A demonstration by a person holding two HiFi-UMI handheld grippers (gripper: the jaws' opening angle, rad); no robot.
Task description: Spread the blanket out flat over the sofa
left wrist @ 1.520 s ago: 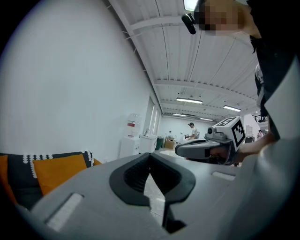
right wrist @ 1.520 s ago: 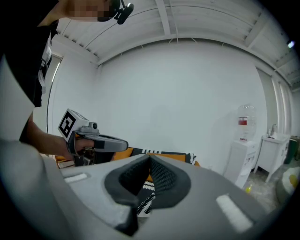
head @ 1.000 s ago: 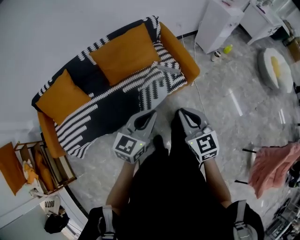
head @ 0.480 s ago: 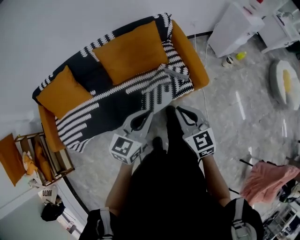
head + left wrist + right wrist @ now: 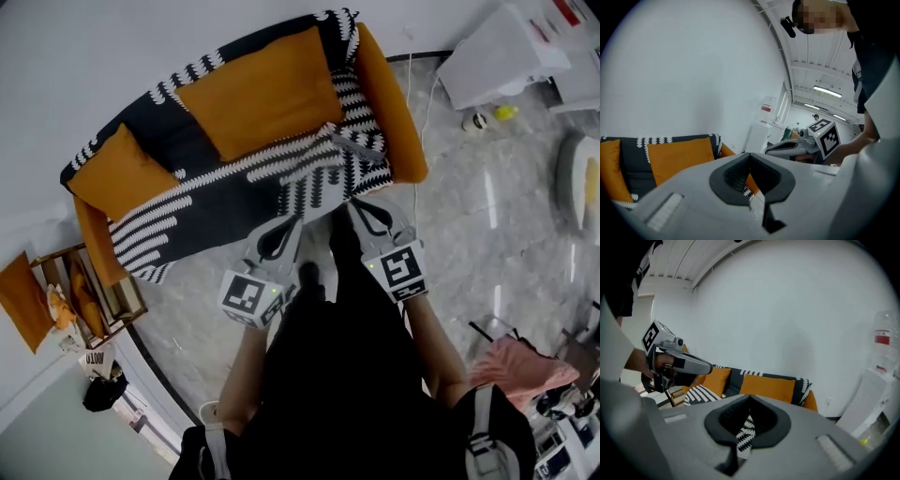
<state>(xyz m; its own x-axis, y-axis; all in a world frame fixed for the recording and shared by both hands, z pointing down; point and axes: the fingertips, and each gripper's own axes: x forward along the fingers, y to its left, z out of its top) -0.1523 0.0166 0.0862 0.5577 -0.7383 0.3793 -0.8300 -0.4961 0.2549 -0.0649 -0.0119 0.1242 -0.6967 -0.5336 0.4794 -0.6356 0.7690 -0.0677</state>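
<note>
Over the sofa's [image 5: 401,127] seat and backrest lies the blanket [image 5: 220,202], black with white herringbone stripes and a white toothed border along the top of the backrest. By my judgement most of the spreading is done: the cloth runs nearly the whole length of the sofa, leaving only the orange arms bare, and its front edge hangs down over the seat's front. What is left looks like smoothing. Toward the sofa's end at the head view's right, a raised fold crosses the seat and the cloth bunches in uneven waves, while toward the other end it lies fairly flat. Two orange cushions sit on the blanket against the sofa's backrest, a large one [image 5: 258,94] and a smaller one [image 5: 120,173], so any pull on the cloth would have to work under them.

Just in front of the sofa, beside the rumpled hanging corner, both tools hover. The left gripper [image 5: 296,221] has its jaws together with nothing between them, and the right gripper [image 5: 356,203] is likewise closed and empty; the striped cloth shows only through the opening behind its tips. Neither touches the blanket, as far as I can tell
</note>
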